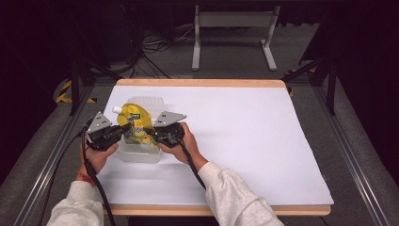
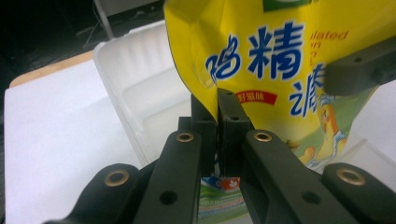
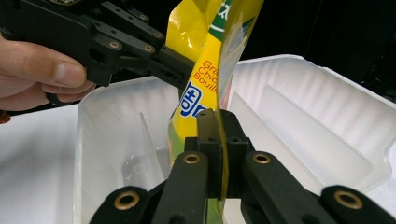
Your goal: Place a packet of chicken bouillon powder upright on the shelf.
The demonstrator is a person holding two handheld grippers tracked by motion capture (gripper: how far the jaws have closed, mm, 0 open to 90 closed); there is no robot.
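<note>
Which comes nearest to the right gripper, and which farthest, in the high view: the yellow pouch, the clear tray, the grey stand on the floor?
1. Yellow pouch: clamped in the right gripper.
2. Clear tray: directly under the pouch.
3. Grey stand: on the floor beyond the table.

Yellow spouted pouch [image 1: 135, 126] — blue lettering, white cap, upright — over clear plastic container [image 1: 139, 155], table's left.

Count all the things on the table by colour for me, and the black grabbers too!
Yellow: 1, the spouted seasoning pouch
Clear white: 1, the plastic container under it
Black: 2, the left gripper and right gripper, each shut on a side edge of the pouch
Total: 4
</note>
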